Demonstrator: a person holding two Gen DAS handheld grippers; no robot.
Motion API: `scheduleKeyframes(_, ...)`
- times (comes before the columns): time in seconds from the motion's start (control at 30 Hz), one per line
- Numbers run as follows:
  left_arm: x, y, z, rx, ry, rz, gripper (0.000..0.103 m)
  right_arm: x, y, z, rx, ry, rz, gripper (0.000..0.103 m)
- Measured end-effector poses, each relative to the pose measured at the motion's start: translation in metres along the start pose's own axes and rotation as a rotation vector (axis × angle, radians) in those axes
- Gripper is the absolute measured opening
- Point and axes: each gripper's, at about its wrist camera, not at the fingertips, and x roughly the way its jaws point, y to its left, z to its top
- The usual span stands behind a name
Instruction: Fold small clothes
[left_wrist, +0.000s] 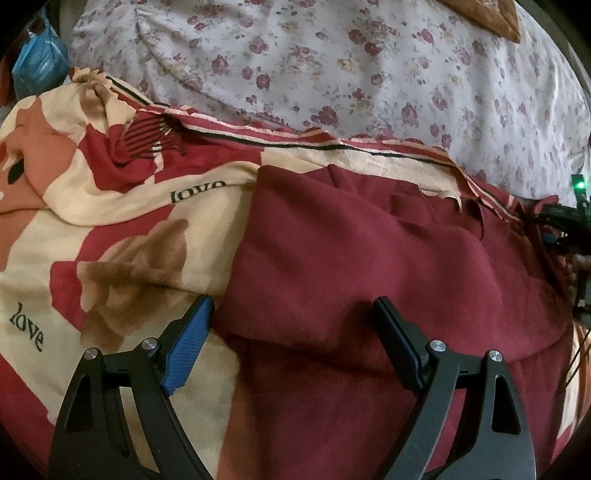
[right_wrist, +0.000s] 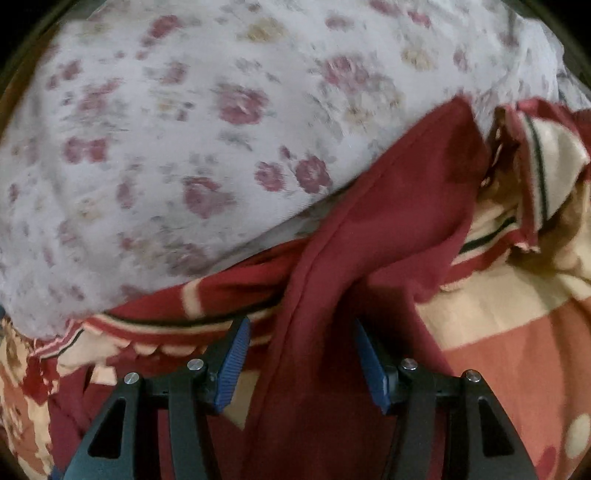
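Progress looks partial to me: your maroon garment (left_wrist: 369, 258) lies on the patterned blanket (left_wrist: 110, 229) on the bed, below the floral sheet (left_wrist: 332, 74) at twelve o'clock. In the left wrist view one layer lies doubled over another, with a fold edge running across near six o'clock, so I judge at least one fold made. The rest stays rumpled, with a pale tag (left_wrist: 448, 195) showing at one o'clock.

Your left tongs (left_wrist: 293, 325) stand wide open over the garment's lower left edge, holding nothing. Your right tongs (right_wrist: 301, 354) also stand apart; a strip of the maroon cloth (right_wrist: 369, 229) runs up between the pads (right_wrist: 232, 365) toward one o'clock, but they do not press on it, so it seems loose. That view is blurred.

What remains, as I judge it: lay this strip flat or fold it in, square the edges, then fold again.
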Motion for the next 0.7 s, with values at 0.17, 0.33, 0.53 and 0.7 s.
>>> scheduleKeyframes(0.17, 0.0, 0.002, 0.001, -0.012, -0.003, -0.001, 0.088, -0.005, -0.011, 0.002, 0.038, 0.0, 0.054, 0.007)
scheduleKeyframes(0.33, -0.008, 0.003, 0.001, -0.023, -0.042, 0.001, 0.087, -0.052, -0.013, -0.008, 0.018, -0.03, 0.244, 0.006)
scheduleKeyframes(0.53, -0.032, 0.016, 0.007, -0.108, -0.139, -0.09, 0.087, -0.131, 0.041, -0.053, -0.226, -0.044, 0.439, 0.006)
scheduleKeyframes(0.7, -0.031, 0.016, 0.006, -0.124, -0.123, -0.147, 0.087, -0.146, 0.099, -0.145, -0.465, 0.005, 0.521, 0.007)
